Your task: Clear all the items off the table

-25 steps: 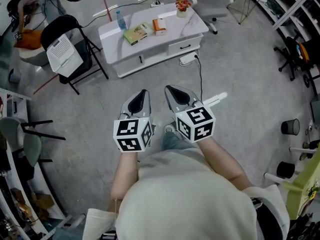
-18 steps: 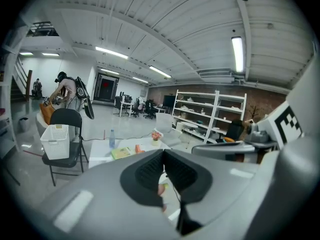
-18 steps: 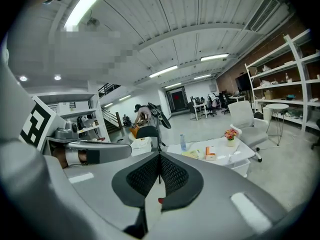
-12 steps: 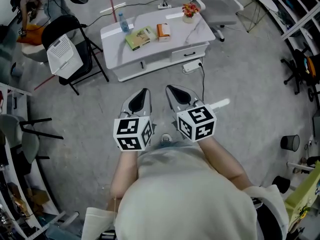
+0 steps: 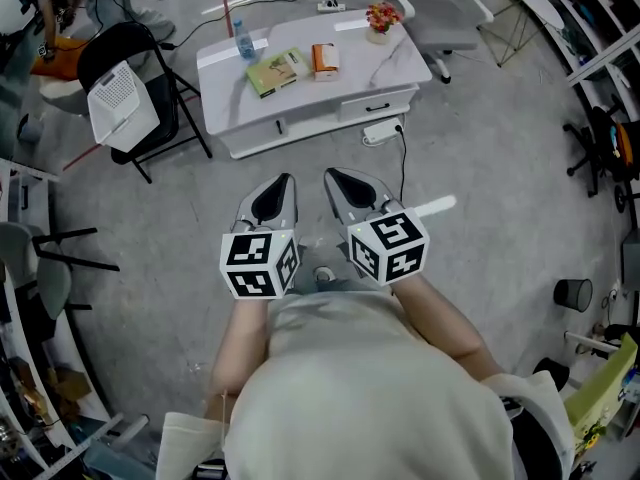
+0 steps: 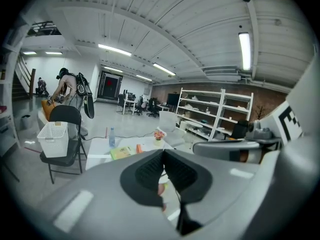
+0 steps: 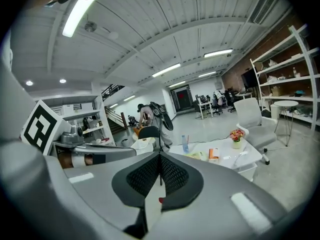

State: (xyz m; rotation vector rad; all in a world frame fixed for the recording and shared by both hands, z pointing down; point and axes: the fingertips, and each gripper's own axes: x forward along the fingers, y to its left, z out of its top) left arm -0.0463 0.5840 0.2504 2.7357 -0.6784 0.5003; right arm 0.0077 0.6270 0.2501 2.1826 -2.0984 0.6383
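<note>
L tongs (image 5: 286, 182) & R tongs (image 5: 332, 176) both closed, empty; ceiling lights (image 6: 245, 49) only in gripper views.

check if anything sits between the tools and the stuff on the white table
Nothing visible does. Only bare floor lies between the left tool, the right tool and the table. The chair stands left of the table, and the cable runs along the floor to the right of that path.
</note>
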